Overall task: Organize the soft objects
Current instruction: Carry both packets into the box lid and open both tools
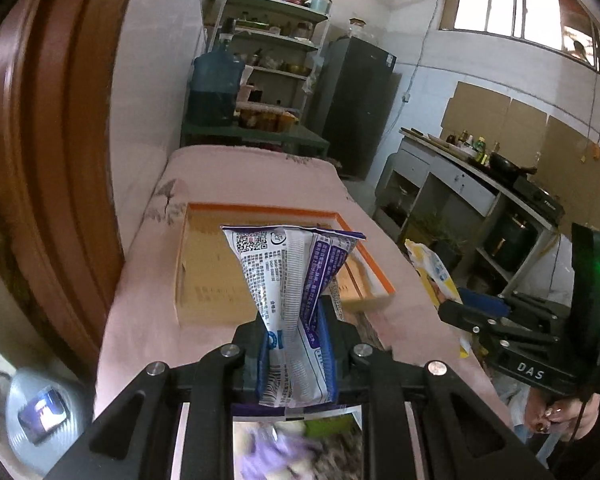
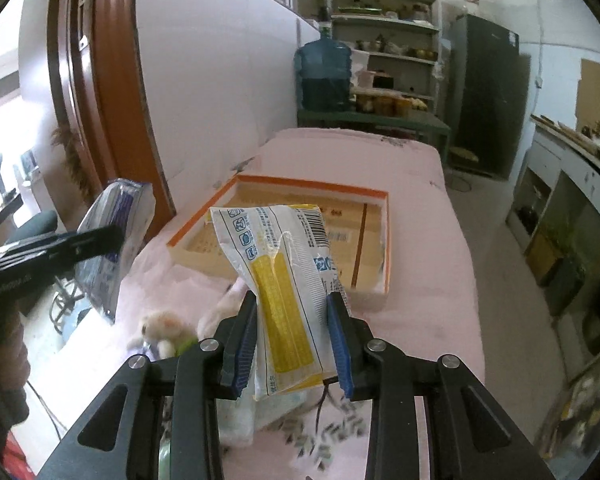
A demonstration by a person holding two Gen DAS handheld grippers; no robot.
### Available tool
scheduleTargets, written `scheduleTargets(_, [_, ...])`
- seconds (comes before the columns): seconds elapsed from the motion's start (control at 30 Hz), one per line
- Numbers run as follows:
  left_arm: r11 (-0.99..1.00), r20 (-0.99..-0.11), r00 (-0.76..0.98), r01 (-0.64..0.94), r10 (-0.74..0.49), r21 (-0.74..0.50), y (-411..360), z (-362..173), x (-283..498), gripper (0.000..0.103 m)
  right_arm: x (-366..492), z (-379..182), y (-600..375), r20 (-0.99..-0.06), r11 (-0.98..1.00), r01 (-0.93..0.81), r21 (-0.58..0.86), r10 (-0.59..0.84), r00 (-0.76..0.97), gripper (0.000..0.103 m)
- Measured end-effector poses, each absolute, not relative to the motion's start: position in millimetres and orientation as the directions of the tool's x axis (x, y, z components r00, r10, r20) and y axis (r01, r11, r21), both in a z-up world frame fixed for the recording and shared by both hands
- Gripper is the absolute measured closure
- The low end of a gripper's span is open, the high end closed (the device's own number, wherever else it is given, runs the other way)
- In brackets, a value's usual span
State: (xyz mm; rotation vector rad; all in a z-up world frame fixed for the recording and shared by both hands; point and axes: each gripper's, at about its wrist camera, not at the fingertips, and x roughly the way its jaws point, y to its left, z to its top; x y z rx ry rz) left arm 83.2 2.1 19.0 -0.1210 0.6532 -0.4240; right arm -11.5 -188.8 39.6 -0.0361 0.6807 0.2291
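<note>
My left gripper (image 1: 296,332) is shut on a purple-and-white soft packet (image 1: 288,276), held upright above the near edge of the pink table. The same packet shows at the left of the right wrist view (image 2: 116,240). My right gripper (image 2: 292,320) is shut on a yellow-and-white soft packet (image 2: 280,276); it also shows in the left wrist view (image 1: 432,272) at the right. An open cardboard tray with an orange rim (image 1: 268,213) (image 2: 312,183) lies on the table ahead of both grippers. A small plush toy (image 2: 162,330) lies on the table below the right gripper's left finger.
The pink-covered table (image 2: 420,240) runs away from me along a white wall. A brown door frame (image 2: 112,92) stands to the left. A shelf with a blue water jug (image 2: 324,76), a dark fridge (image 2: 488,92) and a kitchen counter (image 1: 468,176) lie beyond.
</note>
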Motion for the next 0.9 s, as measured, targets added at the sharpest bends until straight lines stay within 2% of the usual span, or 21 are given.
scheduleTargets(0.37, [0.916, -0.622, 0.672, 0.301, -0.401, -0.266, -4, 11, 183, 0.082, 83, 47, -195, -0.669, 0.973, -0.226, 0.039, 0.194, 0.718, 0.069])
scheduleTargets(0.9, [0.944, -0.726, 0.605, 0.234, -0.329, -0.233, -27, -43, 292, 0.082, 198, -3, -196, -0.760, 0.980, -0.197, -0.010, 0.120, 0.639, 0.069])
